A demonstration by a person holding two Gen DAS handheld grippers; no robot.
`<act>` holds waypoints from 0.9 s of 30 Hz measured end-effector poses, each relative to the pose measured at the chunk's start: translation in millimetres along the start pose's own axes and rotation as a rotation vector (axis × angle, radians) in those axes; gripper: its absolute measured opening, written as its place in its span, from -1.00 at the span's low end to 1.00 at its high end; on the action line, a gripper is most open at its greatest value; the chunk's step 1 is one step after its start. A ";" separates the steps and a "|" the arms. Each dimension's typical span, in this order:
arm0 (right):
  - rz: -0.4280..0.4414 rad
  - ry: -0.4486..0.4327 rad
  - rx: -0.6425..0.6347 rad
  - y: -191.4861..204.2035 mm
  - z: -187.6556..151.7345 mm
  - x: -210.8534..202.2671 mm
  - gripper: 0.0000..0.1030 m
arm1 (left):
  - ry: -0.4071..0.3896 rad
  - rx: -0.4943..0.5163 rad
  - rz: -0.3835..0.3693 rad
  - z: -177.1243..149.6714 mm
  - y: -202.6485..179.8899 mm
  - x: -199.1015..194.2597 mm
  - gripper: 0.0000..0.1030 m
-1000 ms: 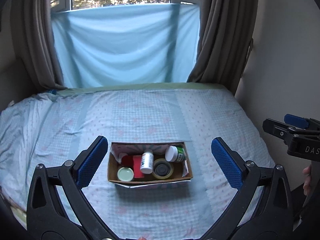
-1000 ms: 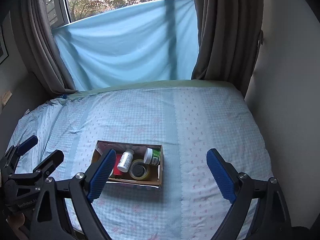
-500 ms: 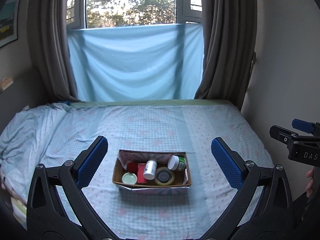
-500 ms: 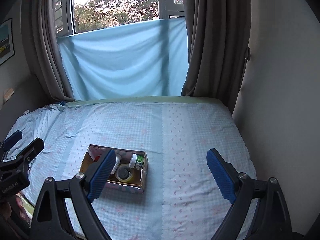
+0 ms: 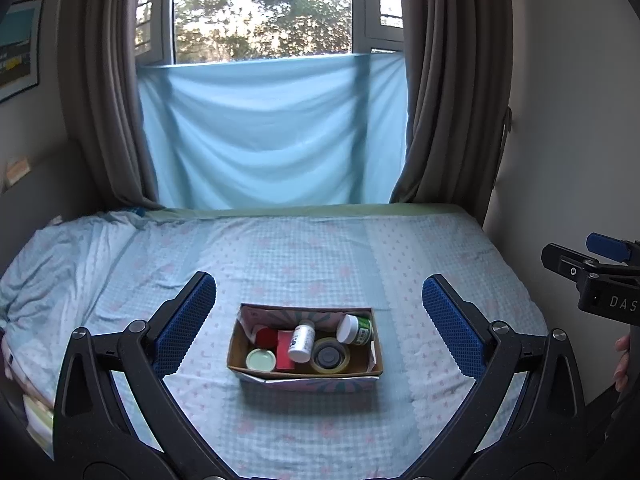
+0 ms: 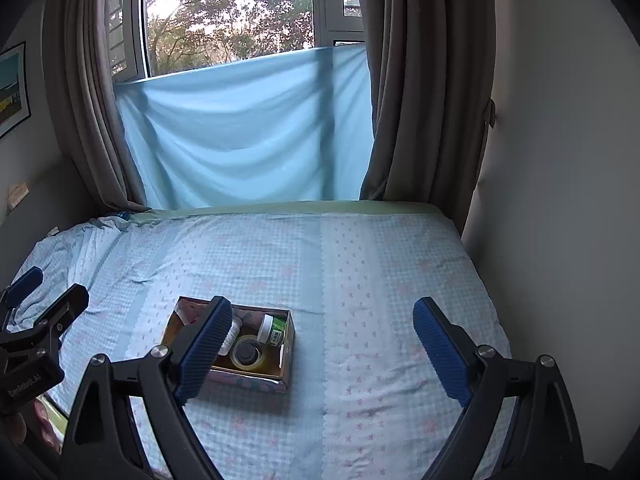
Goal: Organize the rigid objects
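Observation:
A small cardboard box (image 5: 304, 374) sits on the bed. It holds a white bottle (image 5: 302, 340), a green-labelled jar (image 5: 356, 330), a tape roll (image 5: 330, 356), a red item (image 5: 285, 350) and a pale round lid (image 5: 261, 359). The box (image 6: 256, 382) also shows in the right wrist view, partly behind my left finger. My left gripper (image 5: 318, 324) is open and empty, held back above the box. My right gripper (image 6: 322, 350) is open and empty, to the right of the box.
The bed's blue checked sheet (image 5: 320, 256) spreads around the box, rumpled at the left (image 5: 60, 264). A blue cloth (image 5: 272, 132) hangs over the window between grey curtains (image 5: 452, 80). A wall (image 6: 560, 160) stands close on the right.
Both grippers have pulled back and tilted up from the box; it looks smaller and more of the window shows. Both stay open.

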State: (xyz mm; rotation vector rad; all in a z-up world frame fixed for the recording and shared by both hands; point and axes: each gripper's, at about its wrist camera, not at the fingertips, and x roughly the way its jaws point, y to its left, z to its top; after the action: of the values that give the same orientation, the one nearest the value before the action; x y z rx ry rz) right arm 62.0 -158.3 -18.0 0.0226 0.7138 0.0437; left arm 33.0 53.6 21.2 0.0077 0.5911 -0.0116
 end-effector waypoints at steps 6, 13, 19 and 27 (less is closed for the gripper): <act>-0.002 -0.005 0.004 -2.6 0.0 -2.4 0.75 | -0.007 -0.007 -0.007 1.7 1.7 -3.2 0.99; -0.001 -0.002 0.010 -5.2 -0.7 -3.7 0.75 | -0.047 0.005 0.008 1.9 -0.8 -10.2 0.99; 0.001 -0.005 0.009 -6.5 -0.1 -6.2 0.75 | -0.062 0.005 0.011 0.2 -3.6 -15.8 0.99; -0.001 -0.012 0.004 -6.7 0.8 -9.1 0.75 | -0.055 -0.007 0.000 -2.4 -3.9 -17.8 0.99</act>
State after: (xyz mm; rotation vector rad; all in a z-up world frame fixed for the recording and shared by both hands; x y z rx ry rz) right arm 55.9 -165.4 -11.7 0.0267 0.7021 0.0415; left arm 16.8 49.9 29.1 0.0002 0.5361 -0.0096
